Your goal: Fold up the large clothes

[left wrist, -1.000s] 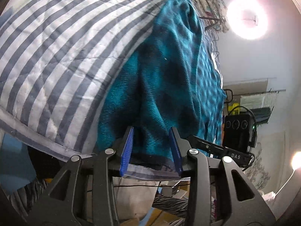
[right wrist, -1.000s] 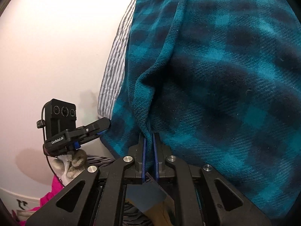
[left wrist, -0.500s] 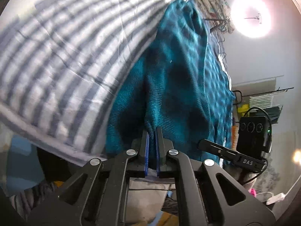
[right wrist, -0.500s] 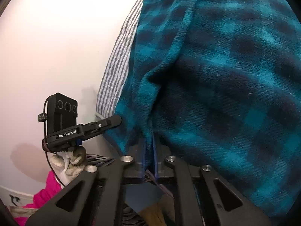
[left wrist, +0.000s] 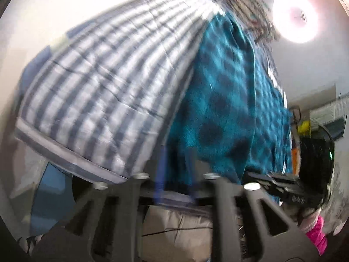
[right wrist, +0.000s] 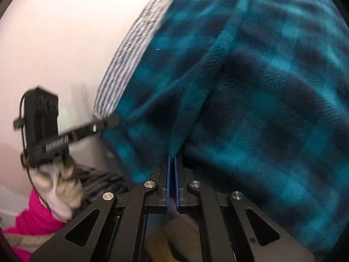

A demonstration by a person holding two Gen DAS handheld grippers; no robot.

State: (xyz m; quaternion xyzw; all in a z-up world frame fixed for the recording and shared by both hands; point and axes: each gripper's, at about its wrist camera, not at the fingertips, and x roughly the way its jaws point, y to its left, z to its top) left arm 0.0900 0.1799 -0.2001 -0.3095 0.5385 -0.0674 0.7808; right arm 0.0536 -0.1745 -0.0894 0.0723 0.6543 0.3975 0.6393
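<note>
A teal and dark plaid fleece garment [left wrist: 229, 109] lies over a blue-and-white striped quilt [left wrist: 104, 87]. My left gripper [left wrist: 175, 170] is blurred at the garment's near hem. Its jaws are opening, with the hem still between the blue pads and not pinched. In the right wrist view the garment [right wrist: 261, 109] fills the frame. My right gripper [right wrist: 172, 159] is shut on a raised fold of it. The left gripper [right wrist: 72, 135] shows there at the garment's left corner, beside the quilt [right wrist: 130, 65].
A bright ring light [left wrist: 294, 19] glares at the upper right, with patterned cloth [left wrist: 246, 6] beside it. A gloved hand [right wrist: 59, 185] and a pink sleeve [right wrist: 32, 218] hold the left gripper. A pale wall [right wrist: 54, 43] stands behind. Beige fabric [left wrist: 174, 229] lies below the bed edge.
The left jaws closed on the hem half a second ago and have now spread apart again. The right gripper stays shut and has lifted its fold a little.
</note>
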